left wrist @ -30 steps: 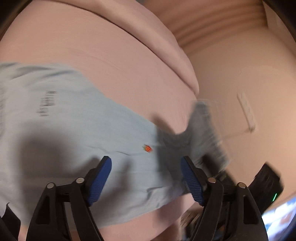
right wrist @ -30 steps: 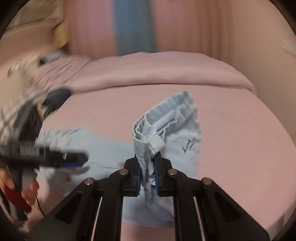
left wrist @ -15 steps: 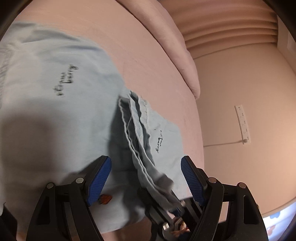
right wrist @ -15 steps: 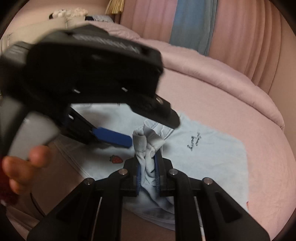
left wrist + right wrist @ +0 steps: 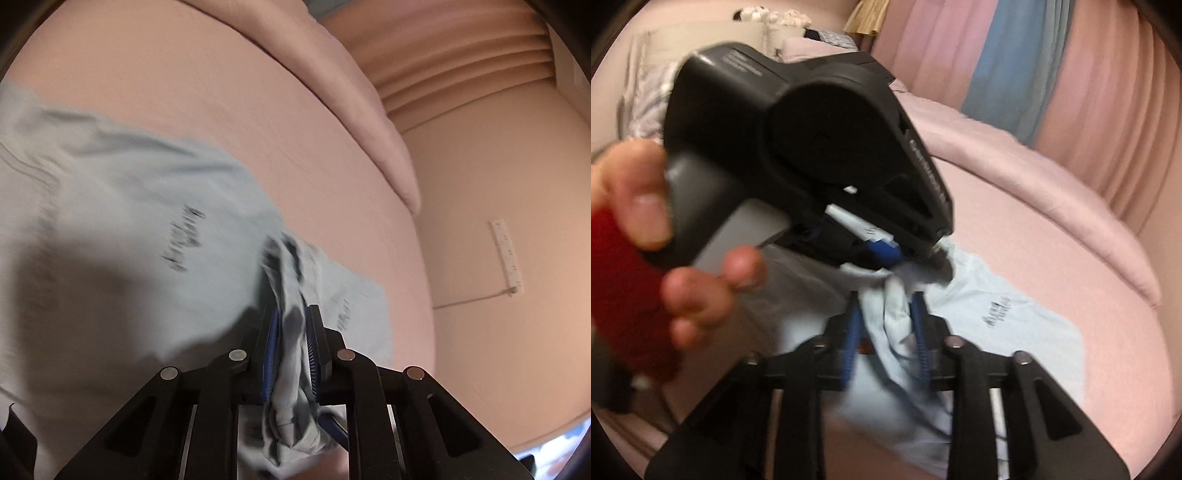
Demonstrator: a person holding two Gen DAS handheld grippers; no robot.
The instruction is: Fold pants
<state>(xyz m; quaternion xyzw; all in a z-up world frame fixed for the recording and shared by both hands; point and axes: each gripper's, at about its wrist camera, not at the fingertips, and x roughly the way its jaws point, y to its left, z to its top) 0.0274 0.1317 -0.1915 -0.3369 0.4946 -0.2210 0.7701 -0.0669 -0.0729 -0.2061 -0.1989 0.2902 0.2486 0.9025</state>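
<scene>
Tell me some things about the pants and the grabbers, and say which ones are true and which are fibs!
1. The pants are light blue. True.
2. The pants lie on a green floor. False: they lie on a pink bed.
3. The left gripper is pinching a bunch of the pants. True.
4. The right gripper is far away from the left one. False: the two are close together at the same bunch of cloth.
5. The pants have dark writing on them. True.
6. The curtains are all yellow. False: they are pink, with a blue strip.
</scene>
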